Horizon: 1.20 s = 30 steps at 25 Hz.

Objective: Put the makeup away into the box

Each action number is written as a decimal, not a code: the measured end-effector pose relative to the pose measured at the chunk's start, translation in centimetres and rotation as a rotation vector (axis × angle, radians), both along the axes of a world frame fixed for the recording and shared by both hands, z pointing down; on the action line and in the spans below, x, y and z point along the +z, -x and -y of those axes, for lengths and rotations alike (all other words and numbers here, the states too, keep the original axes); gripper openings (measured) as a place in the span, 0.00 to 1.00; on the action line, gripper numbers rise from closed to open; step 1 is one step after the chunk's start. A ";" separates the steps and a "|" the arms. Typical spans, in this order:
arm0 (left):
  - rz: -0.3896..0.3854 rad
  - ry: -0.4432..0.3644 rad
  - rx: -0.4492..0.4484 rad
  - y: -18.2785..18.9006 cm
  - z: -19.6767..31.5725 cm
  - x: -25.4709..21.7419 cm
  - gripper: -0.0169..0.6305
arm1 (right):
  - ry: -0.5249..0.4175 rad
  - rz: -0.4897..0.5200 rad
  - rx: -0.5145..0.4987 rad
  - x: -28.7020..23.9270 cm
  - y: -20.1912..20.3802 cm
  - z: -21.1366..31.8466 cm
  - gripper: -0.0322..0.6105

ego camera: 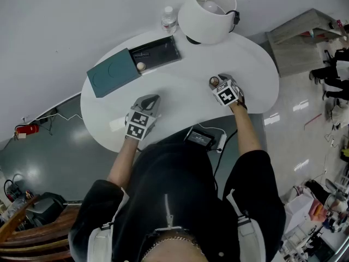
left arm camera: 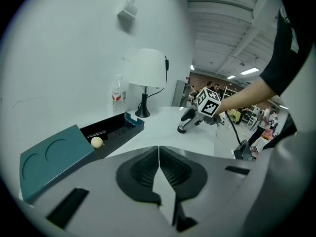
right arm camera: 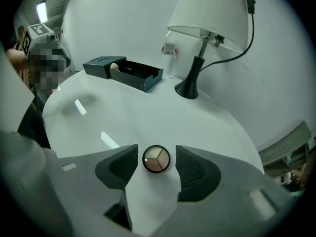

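Compact (right arm camera: 156, 159) sat between my right gripper's (right arm camera: 157, 168) wide-open jaws, untouched.
I feared an uneven squeeze might skid it sideways (left gripper (left arm camera: 159, 171) closed, empty).

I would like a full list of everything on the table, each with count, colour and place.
table: 1, white, under everything
box: 1, teal, lid slid aside, far left
ball: 1, cream, inside the box
lamp: 1, white shade, black base, far edge
bottle: 1, clear, left of the lamp
compact: 1, round, black rim, beige shades, on the table near the right side
left claw: 1, grey, shut, empty
right claw: 1, grey, open around the compact, not touching it
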<state>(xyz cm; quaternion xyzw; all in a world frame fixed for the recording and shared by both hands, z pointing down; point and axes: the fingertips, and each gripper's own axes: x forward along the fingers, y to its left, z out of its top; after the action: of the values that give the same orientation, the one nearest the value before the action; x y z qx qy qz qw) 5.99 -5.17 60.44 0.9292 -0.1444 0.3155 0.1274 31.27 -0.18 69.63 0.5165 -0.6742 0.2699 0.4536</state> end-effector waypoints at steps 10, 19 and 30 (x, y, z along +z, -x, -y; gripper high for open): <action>0.012 0.007 -0.024 0.8 0.6 0.2 0.05 | 0.093 0.016 0.038 2.6 -0.7 -1.0 0.40; 0.017 0.011 -0.033 0.9 0.7 0.3 0.05 | 0.093 0.022 0.018 2.6 -0.6 -0.4 0.37; 0.010 0.005 -0.056 1.0 0.7 0.1 0.05 | 0.079 0.038 -0.021 1.6 -0.5 0.4 0.37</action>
<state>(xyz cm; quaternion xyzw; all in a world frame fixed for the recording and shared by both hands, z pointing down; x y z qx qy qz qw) 4.95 -5.83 60.51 0.9230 -0.1699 0.3167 0.1378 31.79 -0.62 71.26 0.4859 -0.6769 0.3012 0.4637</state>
